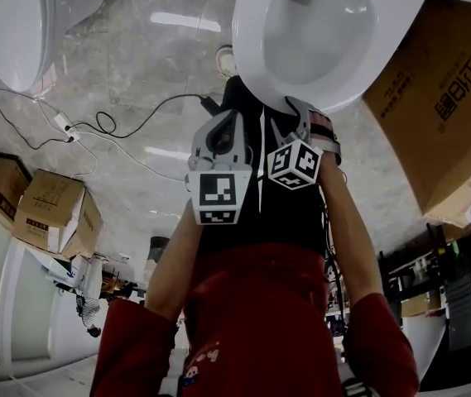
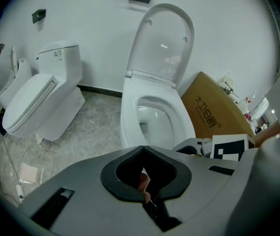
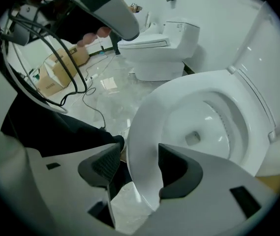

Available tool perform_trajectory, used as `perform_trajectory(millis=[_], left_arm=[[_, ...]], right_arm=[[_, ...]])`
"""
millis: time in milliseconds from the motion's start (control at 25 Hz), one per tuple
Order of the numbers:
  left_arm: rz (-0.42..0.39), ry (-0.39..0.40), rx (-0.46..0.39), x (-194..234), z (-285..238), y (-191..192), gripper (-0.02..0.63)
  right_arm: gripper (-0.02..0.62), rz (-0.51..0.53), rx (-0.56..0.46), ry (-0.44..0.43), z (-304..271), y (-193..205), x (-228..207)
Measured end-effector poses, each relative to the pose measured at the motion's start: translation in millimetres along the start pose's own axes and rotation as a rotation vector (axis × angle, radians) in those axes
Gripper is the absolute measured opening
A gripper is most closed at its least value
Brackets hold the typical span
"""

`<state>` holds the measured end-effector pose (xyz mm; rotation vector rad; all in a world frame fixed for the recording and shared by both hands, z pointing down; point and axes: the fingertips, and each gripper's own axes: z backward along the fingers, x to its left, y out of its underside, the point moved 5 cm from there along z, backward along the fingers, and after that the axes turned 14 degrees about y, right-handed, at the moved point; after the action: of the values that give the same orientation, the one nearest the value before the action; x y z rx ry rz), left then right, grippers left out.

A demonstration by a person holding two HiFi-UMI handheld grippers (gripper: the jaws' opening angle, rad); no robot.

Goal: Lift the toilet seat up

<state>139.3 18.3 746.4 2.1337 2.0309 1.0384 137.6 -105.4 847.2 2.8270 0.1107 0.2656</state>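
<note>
A white toilet (image 1: 318, 23) stands open, its lid (image 2: 164, 43) raised against the wall. The seat's ring (image 3: 144, 127) seems to lie on the bowl (image 2: 152, 114). My right gripper (image 3: 137, 154) points steeply down at the front of that ring, its jaws open. The white front rim stands between the two dark pads (image 3: 105, 163), and I see no pad pressing on it. In the head view this gripper (image 1: 297, 110) reaches the bowl's near edge. My left gripper (image 2: 143, 149) hangs beside it, back from the bowl, shut and holding nothing; it shows in the head view (image 1: 218, 139) too.
A second toilet (image 2: 36, 102) with its lid down stands to the left. A large cardboard box (image 1: 442, 98) leans right of the bowl. Cables (image 1: 94, 126) run over the marble floor. Smaller boxes (image 1: 53, 213) sit at the left wall.
</note>
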Motion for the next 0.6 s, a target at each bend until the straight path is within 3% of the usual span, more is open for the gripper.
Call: perform_trajectory(millis=[320, 600], left_arm=[[0.019, -0.006, -0.003, 5.5, 1.8, 6.3, 0.009], [0.027, -0.005, -0.008, 4.4, 1.4, 10.2, 0.009]], right_arm=[[0.223, 0.174, 0.036, 0.107, -20.4, 3.3, 3.1], [0.222, 0.161, 0.043, 0.082, -22.5, 4.7, 2.9]])
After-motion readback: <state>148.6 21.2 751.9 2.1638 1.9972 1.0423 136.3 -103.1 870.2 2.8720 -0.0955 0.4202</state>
